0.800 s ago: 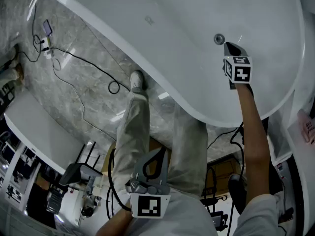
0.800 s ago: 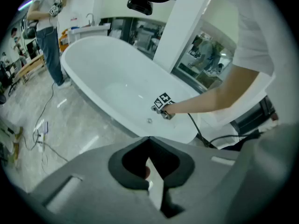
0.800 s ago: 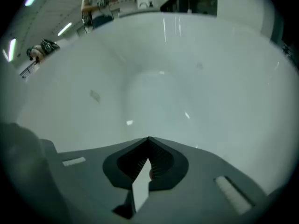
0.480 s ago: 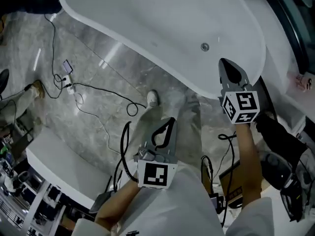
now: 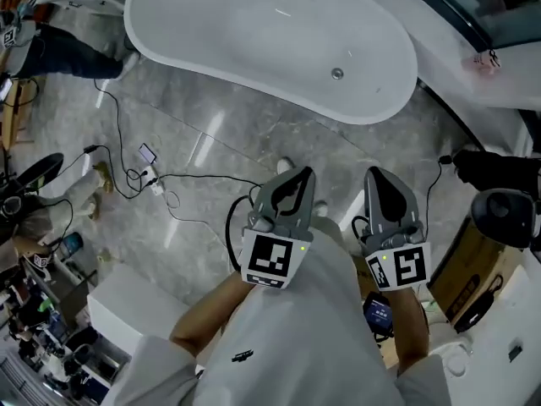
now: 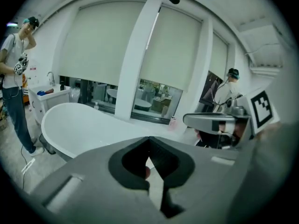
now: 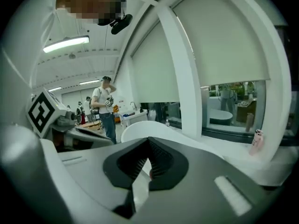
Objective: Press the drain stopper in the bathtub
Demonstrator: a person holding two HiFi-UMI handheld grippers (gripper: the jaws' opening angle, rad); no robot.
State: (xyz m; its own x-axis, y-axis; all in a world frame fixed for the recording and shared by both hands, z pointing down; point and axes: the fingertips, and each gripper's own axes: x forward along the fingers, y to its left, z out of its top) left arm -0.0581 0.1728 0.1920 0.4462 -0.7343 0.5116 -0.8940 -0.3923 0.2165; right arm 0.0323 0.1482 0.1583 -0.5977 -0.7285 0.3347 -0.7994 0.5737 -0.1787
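The white bathtub (image 5: 254,32) lies across the top of the head view, with its small round metal drain stopper (image 5: 337,74) on the tub floor near the right end. My left gripper (image 5: 303,173) and right gripper (image 5: 378,174) are held side by side close to my body, well short of the tub and over the floor. Both are shut with nothing in them. In the left gripper view the jaw tips of the left gripper (image 6: 149,140) meet, with the bathtub (image 6: 79,125) beyond. In the right gripper view the right gripper (image 7: 148,141) is likewise shut, with the tub (image 7: 156,129) behind it.
Black cables (image 5: 194,178) and a power strip (image 5: 147,154) trail over the grey marble floor. A person (image 5: 59,51) stands at the tub's left end. Dark equipment (image 5: 505,211) and a cardboard box (image 5: 473,271) sit at the right. A white counter (image 5: 127,309) is at lower left.
My right gripper has drawn back from beside the drain stopper inside the tub to in front of my body. The view has pulled away, and the tub now sits farther off.
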